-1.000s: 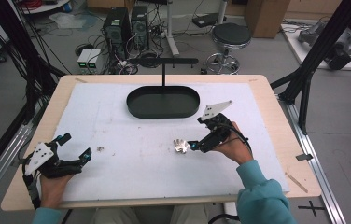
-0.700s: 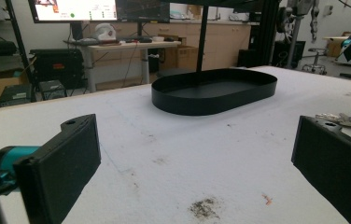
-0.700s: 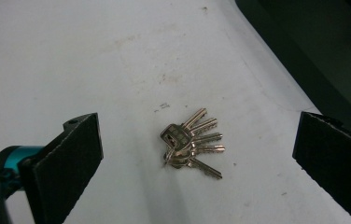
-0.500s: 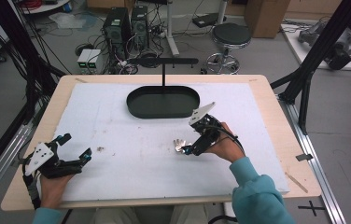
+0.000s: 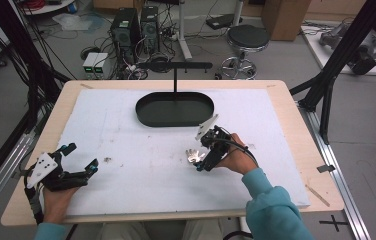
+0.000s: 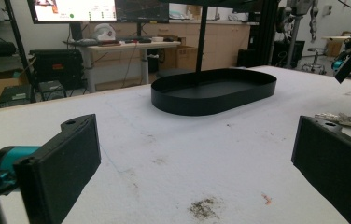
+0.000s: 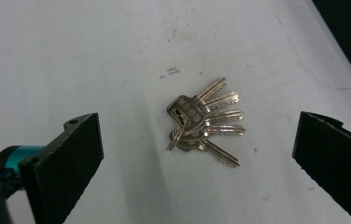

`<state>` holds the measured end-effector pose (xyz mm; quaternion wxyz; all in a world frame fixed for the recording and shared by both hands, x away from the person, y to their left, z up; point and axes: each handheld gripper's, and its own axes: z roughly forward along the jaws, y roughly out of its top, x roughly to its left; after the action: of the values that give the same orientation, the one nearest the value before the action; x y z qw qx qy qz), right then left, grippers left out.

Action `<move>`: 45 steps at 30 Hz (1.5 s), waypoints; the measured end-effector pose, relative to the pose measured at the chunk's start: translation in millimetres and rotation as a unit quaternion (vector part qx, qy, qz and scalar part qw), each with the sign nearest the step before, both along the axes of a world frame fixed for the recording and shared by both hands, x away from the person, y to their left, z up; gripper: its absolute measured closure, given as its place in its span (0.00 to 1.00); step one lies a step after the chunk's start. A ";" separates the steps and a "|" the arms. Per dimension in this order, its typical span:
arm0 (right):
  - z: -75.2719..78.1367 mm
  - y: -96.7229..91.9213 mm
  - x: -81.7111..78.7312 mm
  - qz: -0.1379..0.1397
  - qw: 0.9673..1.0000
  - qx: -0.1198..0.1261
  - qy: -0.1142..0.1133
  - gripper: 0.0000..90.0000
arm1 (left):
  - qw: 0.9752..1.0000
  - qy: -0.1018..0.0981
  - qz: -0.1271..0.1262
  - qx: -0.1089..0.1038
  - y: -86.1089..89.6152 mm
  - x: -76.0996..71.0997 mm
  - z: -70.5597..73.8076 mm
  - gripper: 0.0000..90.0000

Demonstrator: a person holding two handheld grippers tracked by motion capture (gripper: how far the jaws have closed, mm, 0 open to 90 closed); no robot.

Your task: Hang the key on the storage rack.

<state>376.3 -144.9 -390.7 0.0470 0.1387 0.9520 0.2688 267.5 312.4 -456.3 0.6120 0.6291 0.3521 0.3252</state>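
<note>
A bunch of silver keys [image 7: 204,123] lies fanned out flat on the white foam mat; the keys [image 5: 192,156] sit near the mat's middle, and the keys [image 6: 341,119] also show far right in the left gripper view. My right gripper [image 5: 202,159] hovers right over them, tilted down, open, its jaws spread wide on either side of the bunch. My left gripper [image 5: 80,159] rests at the mat's front left, open and holding nothing. A black oval tray [image 5: 174,119] sits at the back centre.
The white mat [image 5: 126,130] covers a wooden table [image 5: 296,110]. A black T-shaped stand [image 5: 175,67] rises behind the tray. A dark smudge [image 5: 108,160] marks the mat near my left gripper. Computers, cables and a stool stand on the floor beyond.
My right gripper has moved left and forward toward the keys and tipped down over them. The left gripper has stayed put.
</note>
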 end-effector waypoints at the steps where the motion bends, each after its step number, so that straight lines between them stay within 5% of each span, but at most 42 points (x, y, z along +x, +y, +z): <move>1: -0.9 1.1 -0.1 0.002 1.000 -0.001 0.002 0.04 | 1.000 0.000 0.000 0.000 0.0 0.0 0.0 0.02; 6: -8.7 8.4 0.0 0.006 0.999 -0.032 0.015 0.05 | 1.000 -0.001 -0.001 0.000 -0.3 -0.1 0.0 0.02; 18: -15.8 12.6 2.1 0.002 0.998 -0.045 0.038 0.10 | 1.000 -0.001 -0.002 0.000 -0.1 0.0 0.0 0.02; 19: -15.5 12.3 2.7 0.008 0.998 -0.046 0.042 0.19 | 1.000 -0.001 -0.002 -0.001 -0.1 0.0 0.0 0.02; 22: -15.8 12.2 3.1 0.008 0.998 -0.044 0.042 0.20 | 1.000 -0.001 -0.002 -0.001 -0.1 0.0 0.0 0.02; 35: -16.3 10.3 4.5 0.003 0.997 -0.055 0.060 0.61 | 1.000 -0.001 -0.002 -0.001 -0.2 -0.1 0.0 0.02; 45: -15.6 10.5 5.2 0.003 0.997 -0.059 0.058 0.77 | 1.000 0.000 -0.002 0.000 0.2 0.1 0.0 0.02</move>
<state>381.6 -134.4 -406.3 -0.0009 0.1479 0.9677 0.2040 267.5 312.6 -456.3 0.6128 0.6294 0.3509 0.3242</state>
